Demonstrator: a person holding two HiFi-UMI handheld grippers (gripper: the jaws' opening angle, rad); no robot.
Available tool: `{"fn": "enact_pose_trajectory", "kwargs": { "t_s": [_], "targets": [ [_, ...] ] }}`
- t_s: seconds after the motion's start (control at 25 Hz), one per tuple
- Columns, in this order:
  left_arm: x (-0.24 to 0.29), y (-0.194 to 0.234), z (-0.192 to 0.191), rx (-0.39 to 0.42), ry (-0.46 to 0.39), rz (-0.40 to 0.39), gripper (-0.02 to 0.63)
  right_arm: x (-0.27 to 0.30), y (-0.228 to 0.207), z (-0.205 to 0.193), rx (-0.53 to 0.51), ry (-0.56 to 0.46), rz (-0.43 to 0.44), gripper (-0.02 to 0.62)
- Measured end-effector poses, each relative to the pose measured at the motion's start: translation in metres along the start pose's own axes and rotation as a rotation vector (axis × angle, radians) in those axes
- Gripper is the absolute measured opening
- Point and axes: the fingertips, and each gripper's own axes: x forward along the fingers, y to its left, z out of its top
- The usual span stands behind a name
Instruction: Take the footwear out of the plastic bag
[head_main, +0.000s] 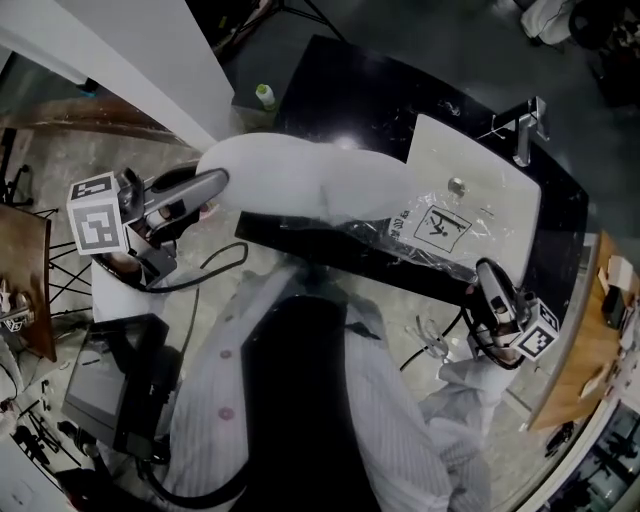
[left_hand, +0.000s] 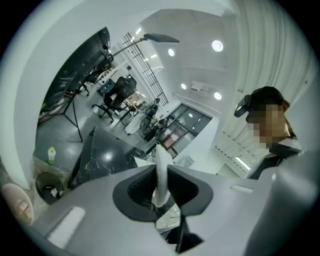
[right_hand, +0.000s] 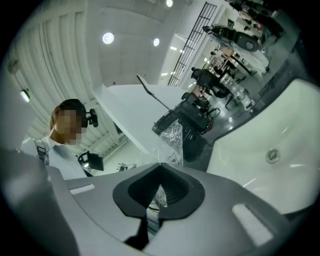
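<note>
A long white piece of footwear (head_main: 300, 180) hangs over the black counter's near edge in the head view. My left gripper (head_main: 215, 185) is shut on its left end; in the left gripper view a thin white edge (left_hand: 161, 175) is pinched between the pads. The footwear's right end meets a crumpled clear plastic bag (head_main: 440, 235) with a printed label. My right gripper (head_main: 484, 270) grips the bag's right end, and in the right gripper view its jaws (right_hand: 160, 167) are closed on clear film (right_hand: 172, 132). Whether the footwear's tip is still inside the bag is unclear.
A white sink basin (head_main: 500, 190) with a faucet (head_main: 528, 125) sits in the black counter (head_main: 330, 90). A small green-capped bottle (head_main: 265, 95) stands at the counter's far left. A black case (head_main: 110, 380) lies at lower left, and a wooden surface (head_main: 580, 340) is at the right.
</note>
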Motion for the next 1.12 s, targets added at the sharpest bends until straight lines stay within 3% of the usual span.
{"fn": "enact_pose_trajectory", "kwargs": {
  "t_s": [0.2,0.4,0.56,0.88,1.12],
  "targets": [
    [-0.019,0.018,0.020,0.058,-0.086,0.200,0.063,-0.030,-0.015,0.022,-0.112,-0.102,-0.296,0.014],
    [-0.003,0.023,0.031,0.141,-0.142,0.369,0.064,-0.015,-0.006,0.035,-0.231,-0.161,-0.467,0.014],
    [0.033,0.028,0.036,0.196,-0.177,0.424,0.064,0.025,-0.004,0.042,-0.373,-0.181,-0.592,0.014],
    [0.074,0.014,0.035,0.270,-0.186,0.505,0.064,0.091,0.006,0.031,-0.547,-0.156,-0.688,0.012],
    [0.083,0.007,0.033,0.286,-0.181,0.504,0.064,0.098,0.005,0.029,-0.537,-0.143,-0.677,0.012]
  ]
}}
